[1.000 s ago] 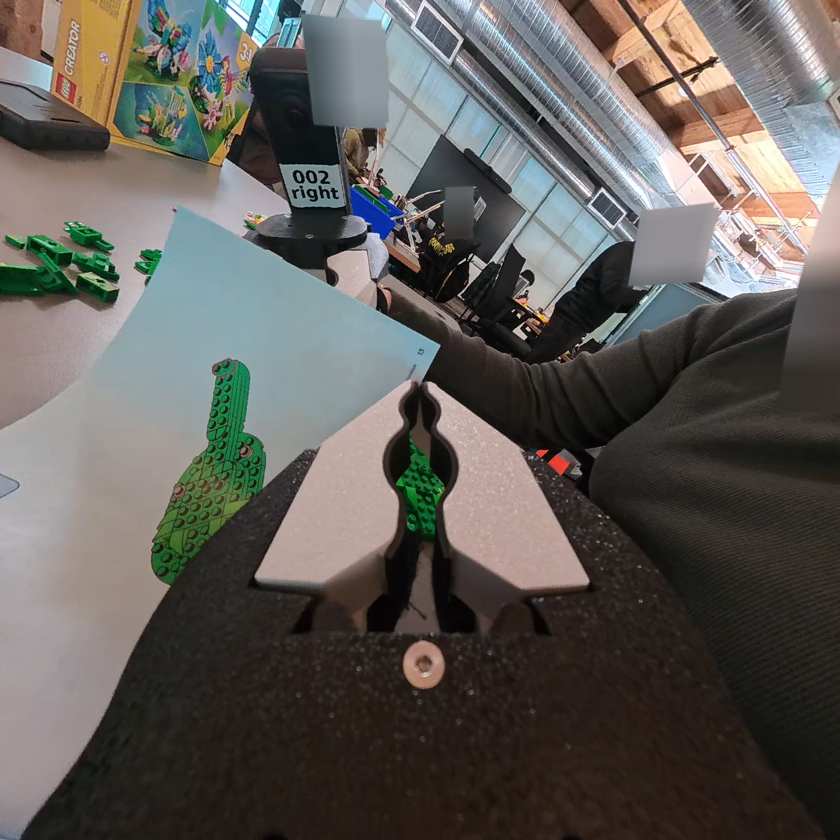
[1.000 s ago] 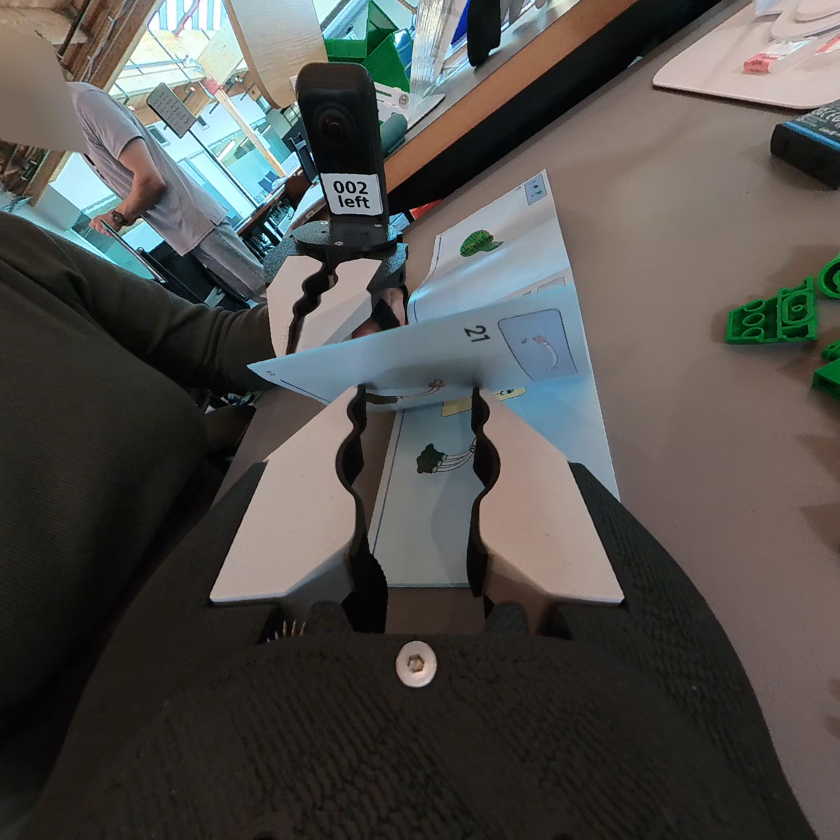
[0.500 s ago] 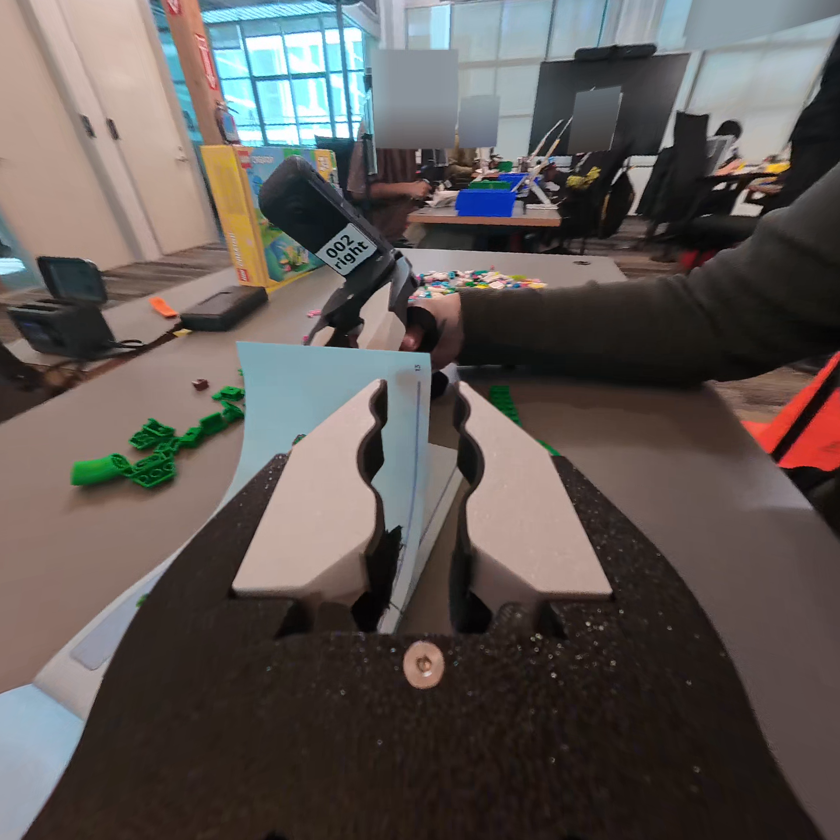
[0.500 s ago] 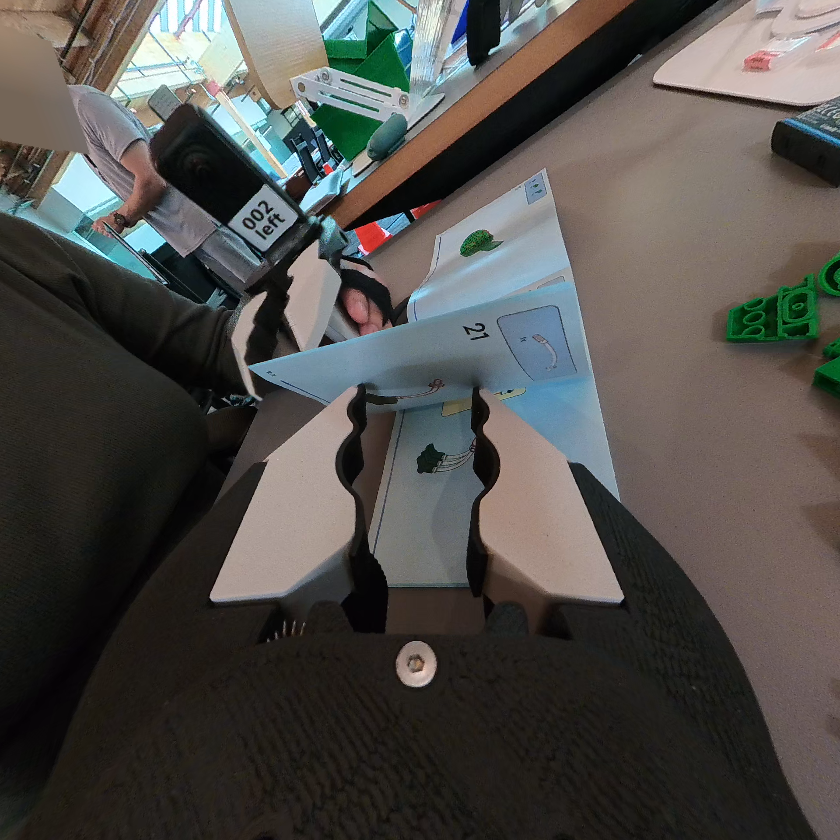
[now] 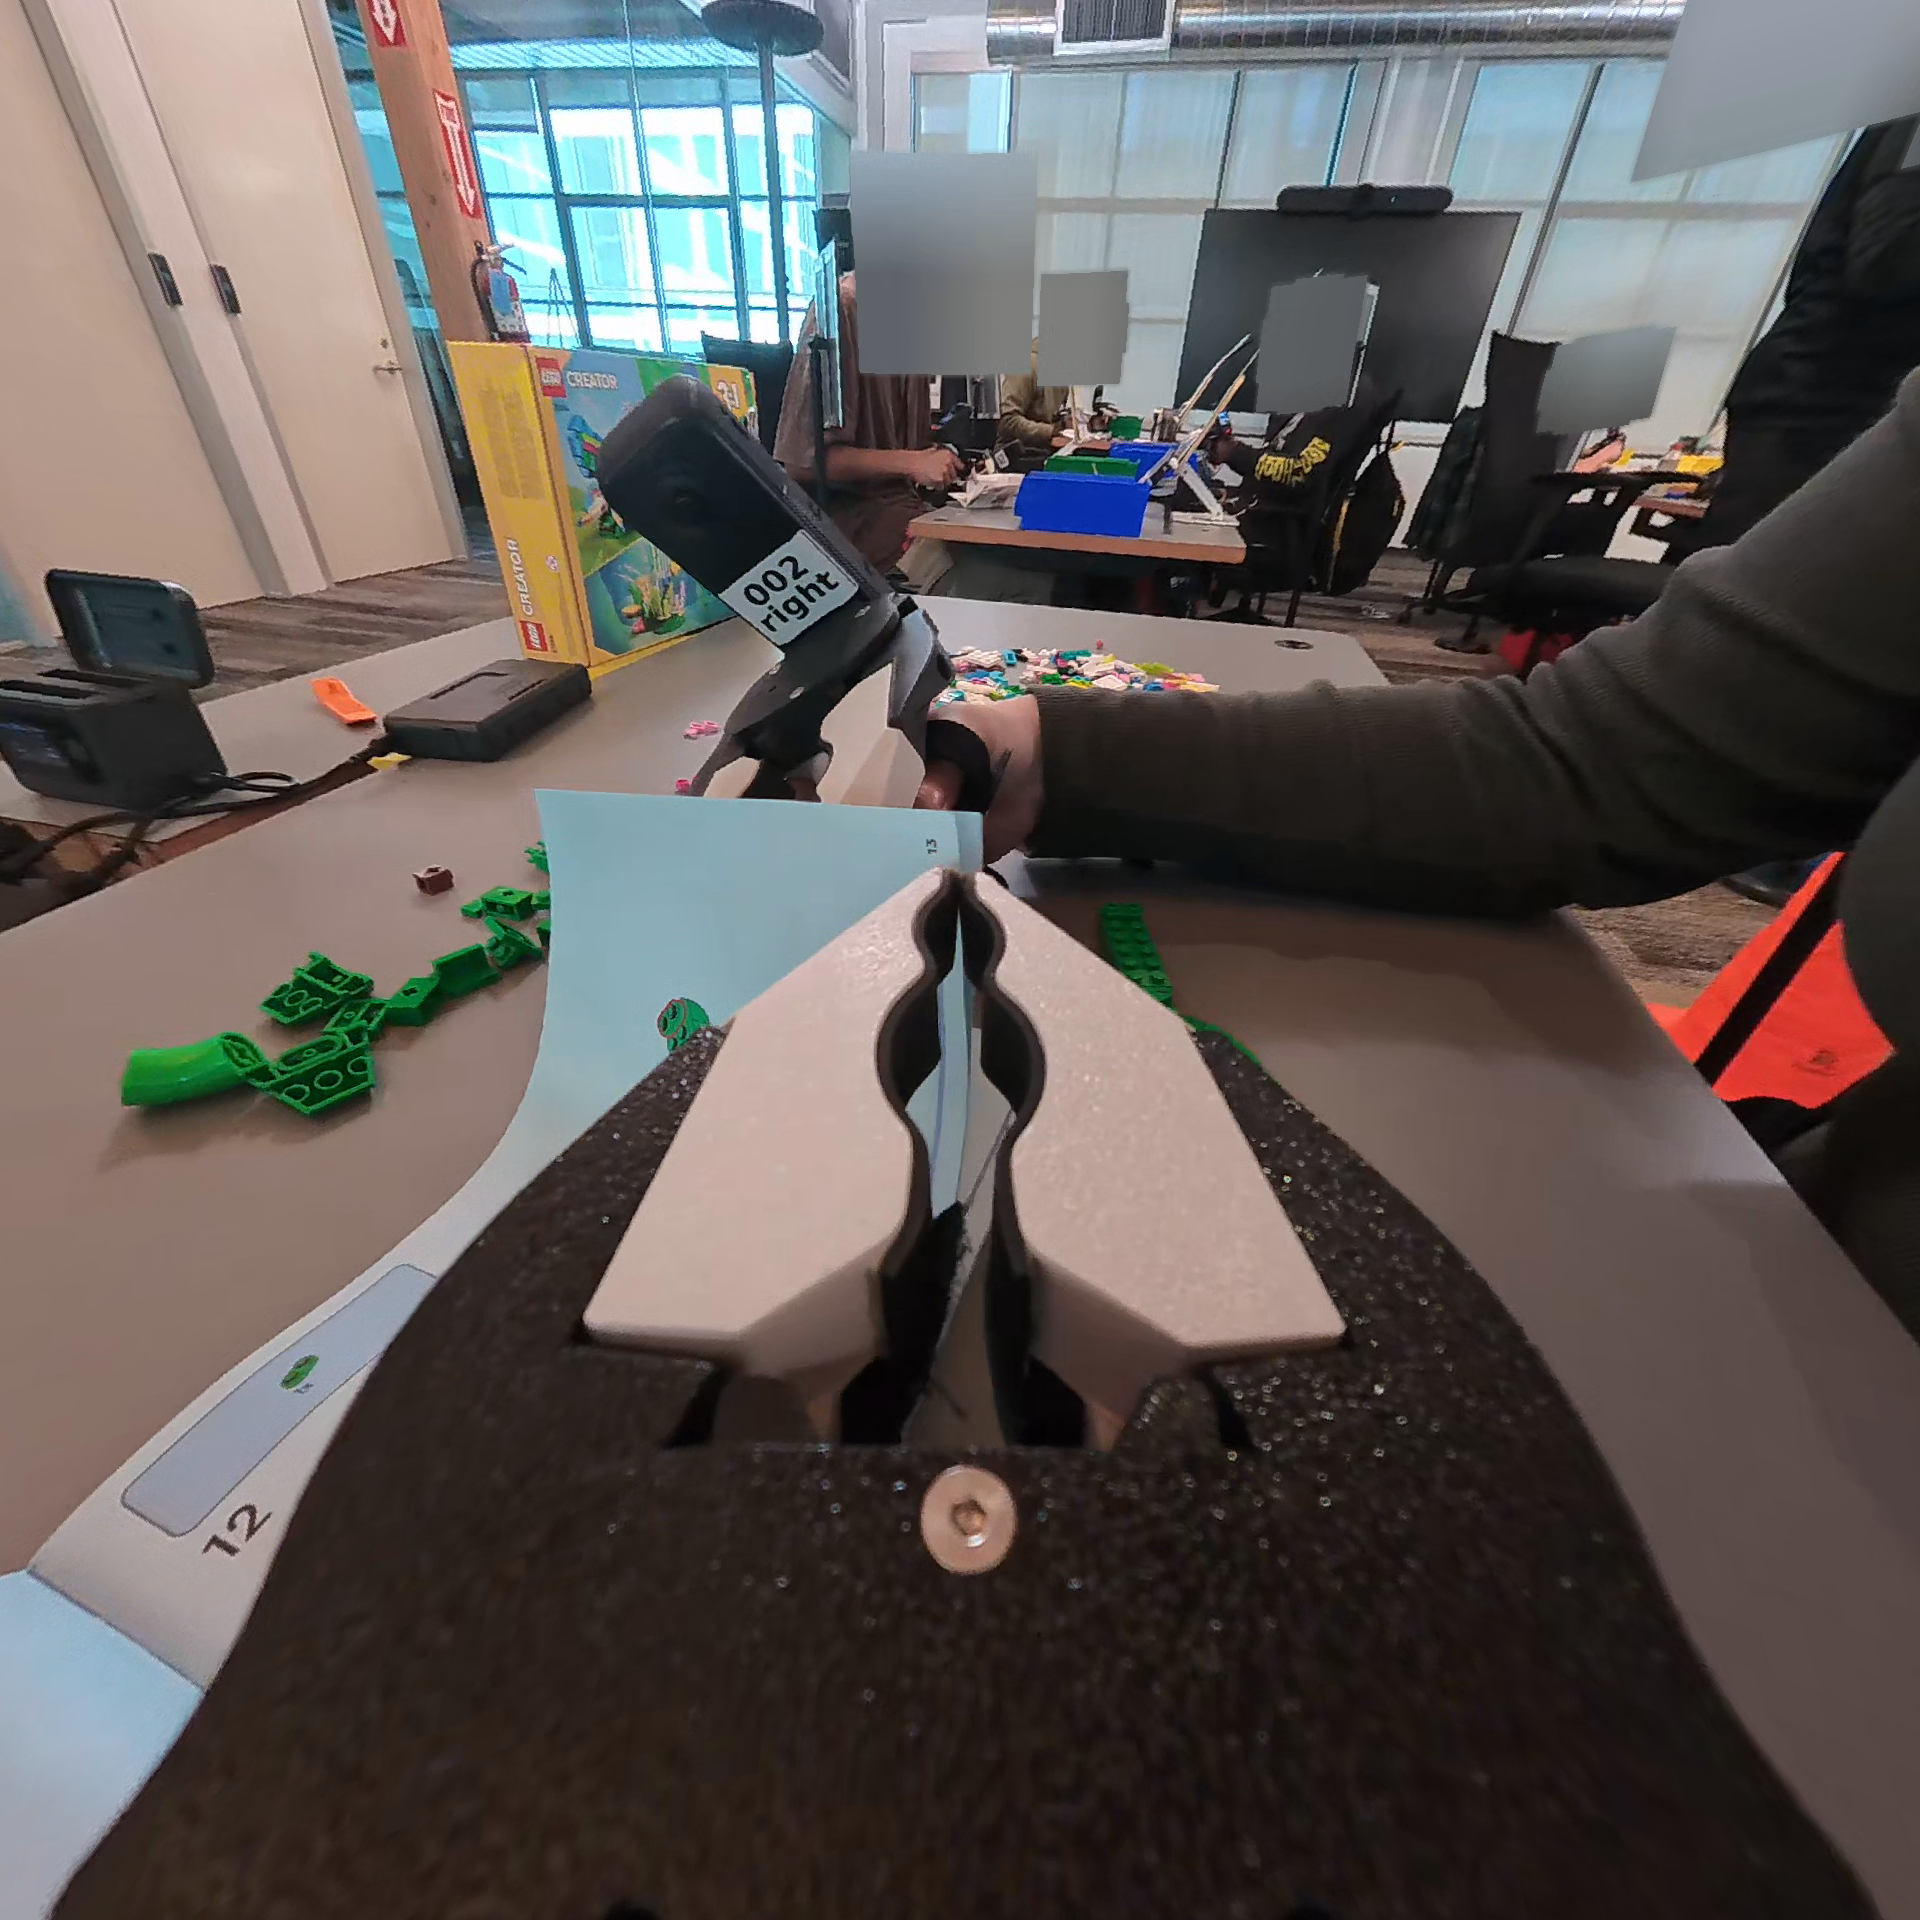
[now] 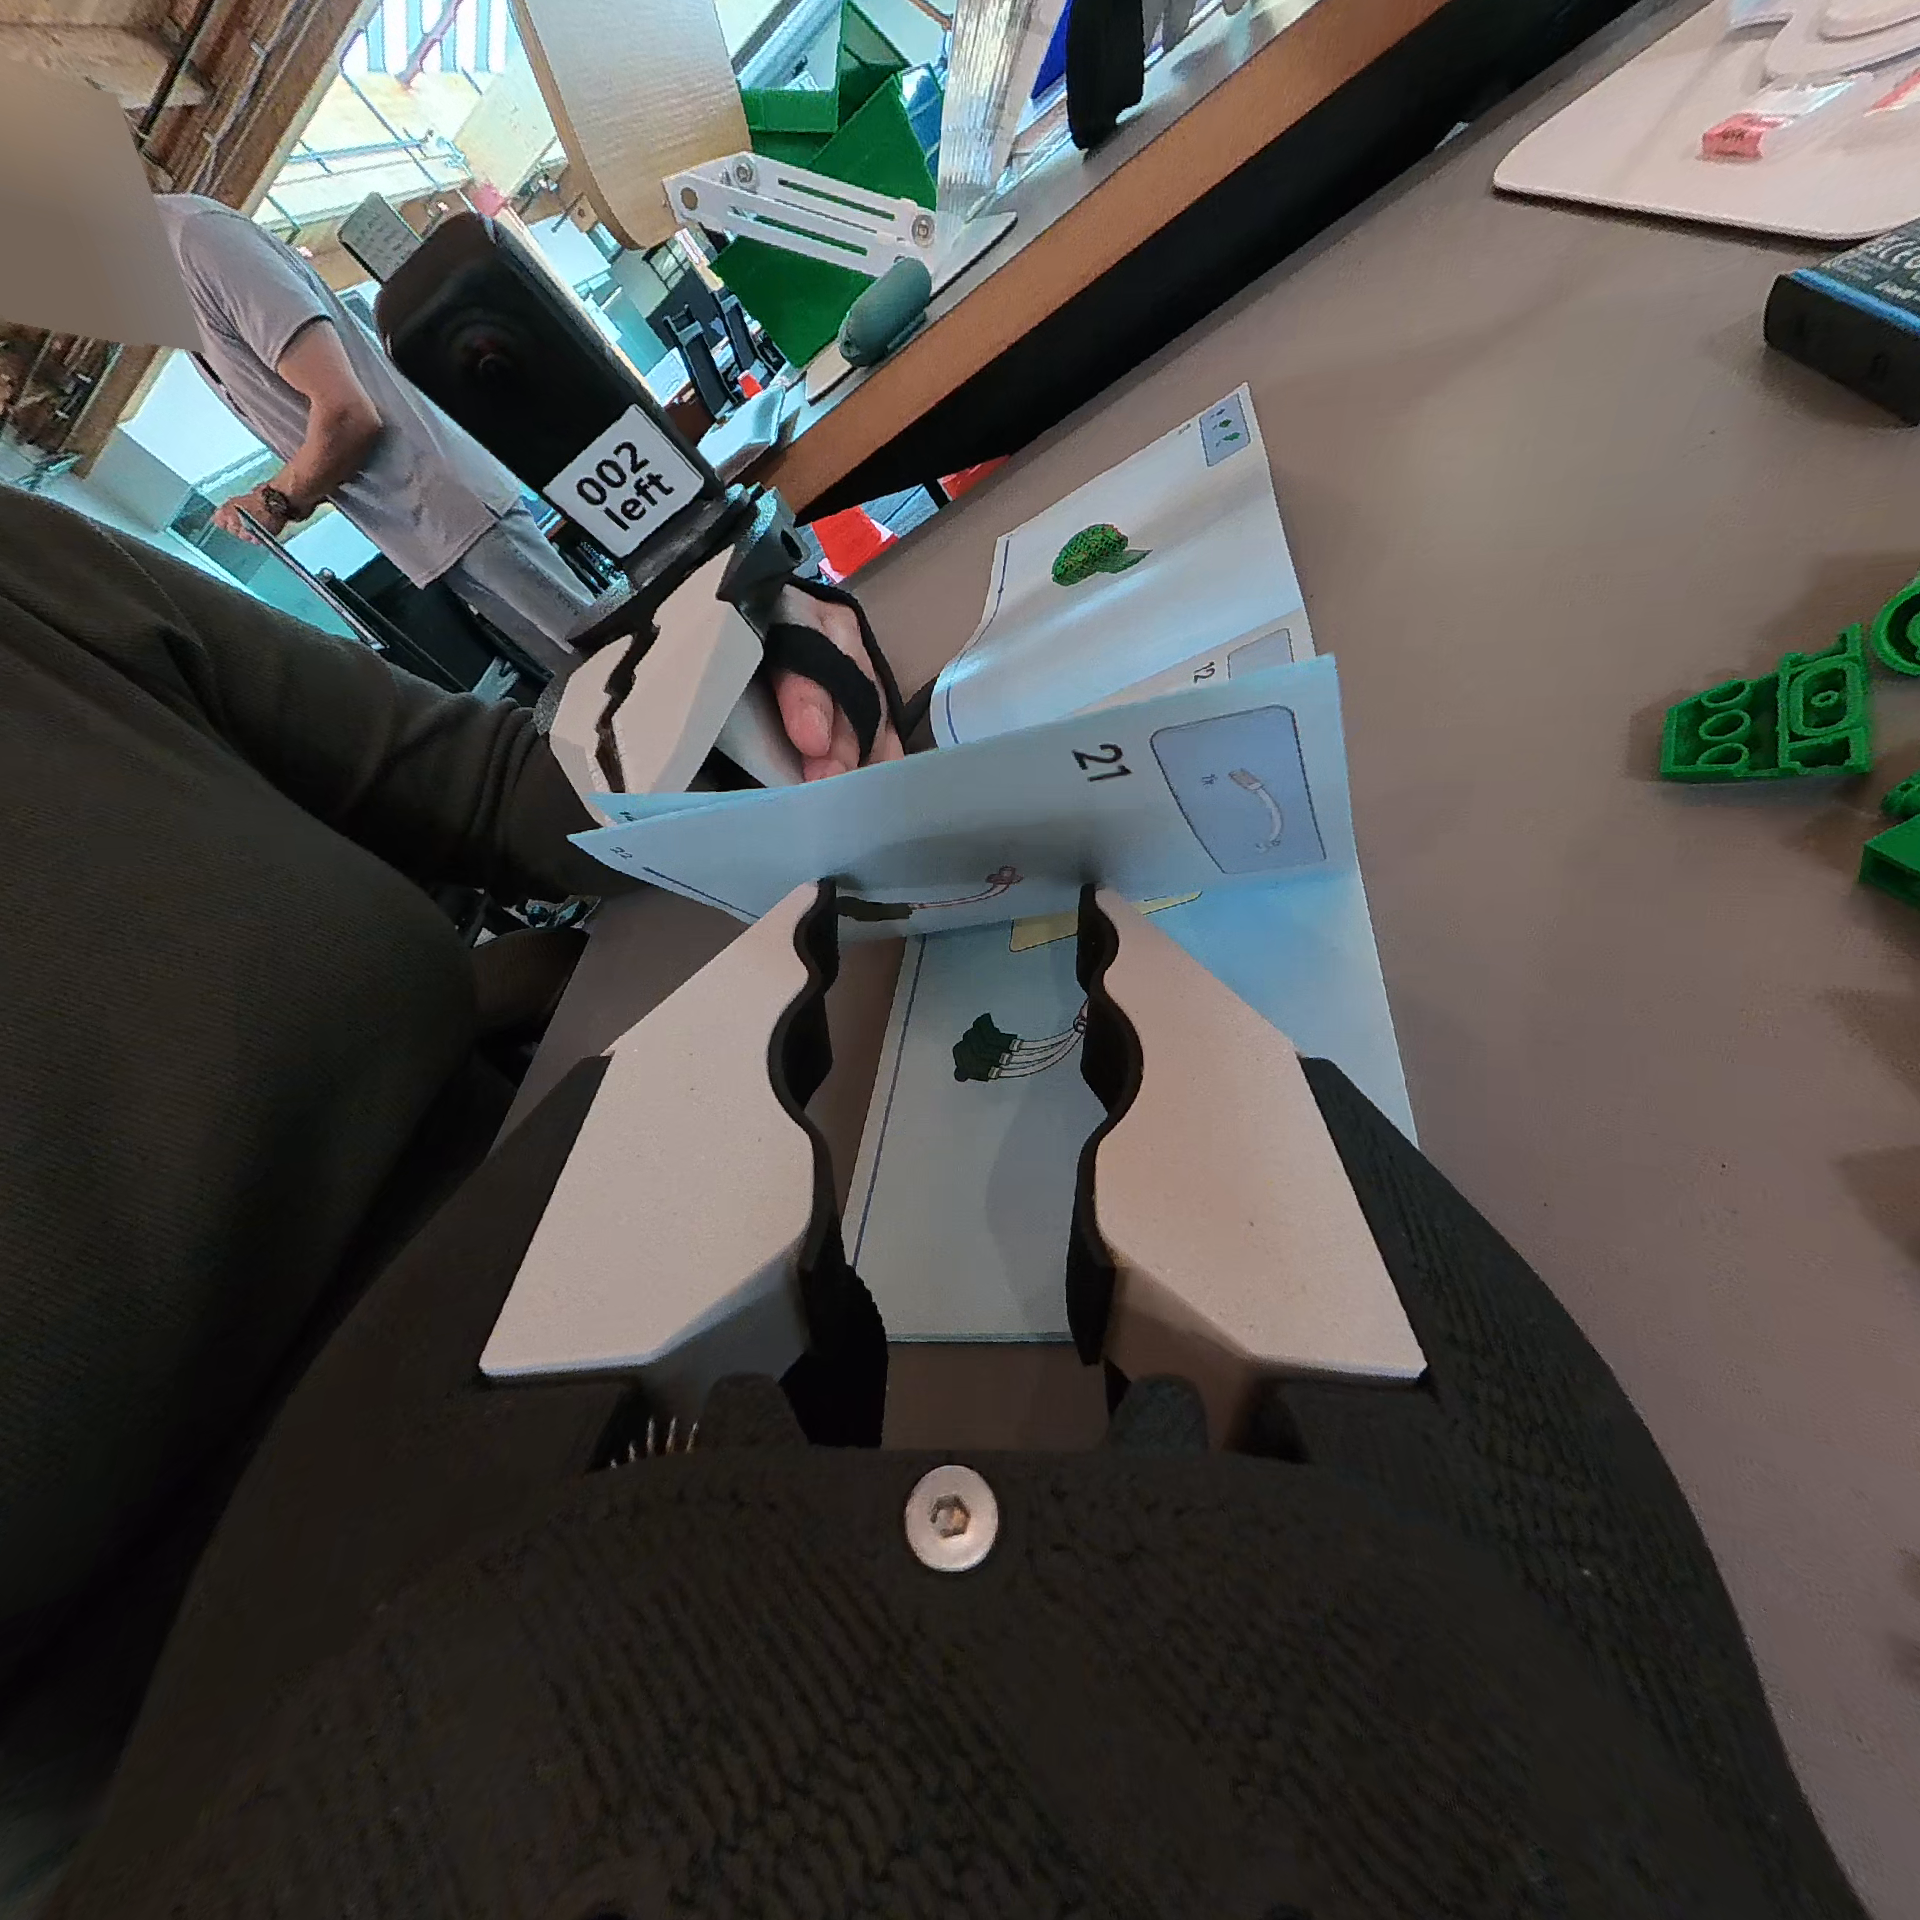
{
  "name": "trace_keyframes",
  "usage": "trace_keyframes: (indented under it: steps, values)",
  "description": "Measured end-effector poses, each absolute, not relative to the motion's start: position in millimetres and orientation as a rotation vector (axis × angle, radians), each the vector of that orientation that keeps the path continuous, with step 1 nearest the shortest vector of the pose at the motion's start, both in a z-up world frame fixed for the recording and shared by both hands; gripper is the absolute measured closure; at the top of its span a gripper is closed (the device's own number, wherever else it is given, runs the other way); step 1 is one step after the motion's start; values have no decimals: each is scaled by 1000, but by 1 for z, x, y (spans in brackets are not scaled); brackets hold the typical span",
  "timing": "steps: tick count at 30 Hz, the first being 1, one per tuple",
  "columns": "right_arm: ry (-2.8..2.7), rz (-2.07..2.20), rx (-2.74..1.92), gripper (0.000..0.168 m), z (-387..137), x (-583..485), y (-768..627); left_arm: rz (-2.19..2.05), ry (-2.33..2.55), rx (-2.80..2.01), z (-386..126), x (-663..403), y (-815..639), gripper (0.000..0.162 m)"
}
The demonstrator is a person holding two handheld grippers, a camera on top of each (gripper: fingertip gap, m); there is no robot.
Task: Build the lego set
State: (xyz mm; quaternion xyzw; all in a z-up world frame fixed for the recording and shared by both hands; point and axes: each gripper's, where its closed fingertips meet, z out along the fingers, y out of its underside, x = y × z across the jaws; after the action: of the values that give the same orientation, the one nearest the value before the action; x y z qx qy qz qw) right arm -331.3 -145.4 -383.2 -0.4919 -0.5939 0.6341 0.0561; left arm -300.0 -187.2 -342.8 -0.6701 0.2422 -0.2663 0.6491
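Note:
The light blue instruction booklet lies open on the grey table (image 5: 1455, 1143). My left gripper (image 5: 956, 883) is shut on the edge of one raised page (image 5: 727, 914), which runs between its pads. The right wrist view shows this gripper (image 6: 613, 717) closed at the page's far corner. My right gripper (image 6: 956, 899) is open, its fingertips (image 6: 1096, 914) at the underside of another lifted page (image 6: 987, 800), with nothing gripped. It also shows in the left wrist view (image 5: 764, 774), behind the raised page. Loose green bricks (image 5: 312, 1039) lie left of the booklet.
A long green plate (image 5: 1138, 951) lies right of the booklet. The set's box (image 5: 582, 499), a black case (image 5: 478, 707), an orange tool (image 5: 343, 698) and a pile of coloured bricks (image 5: 1070, 665) sit farther back. Green bricks (image 6: 1766, 717) and a dark box (image 6: 1849, 322) lie right.
My left gripper opened around the page edge, then shut on it again, and swung to a level view. My right gripper stayed open and still.

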Motion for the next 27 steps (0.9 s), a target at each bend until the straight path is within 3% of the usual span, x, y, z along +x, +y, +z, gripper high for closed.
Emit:
trace_keyframes:
  steps: [22,24,27]
  values:
    - [-1900,1749,-1495,123,-396,-320,-135,-430,582,-1567,-352,-299,-181,162]
    - [-1891,1763,-1502,123,-396,-320,-135,-401,620,-1582,-356,-295,-181,141]
    - [-1883,1775,-1511,124,-395,-320,-134,-387,649,-1593,-359,-291,-182,137]
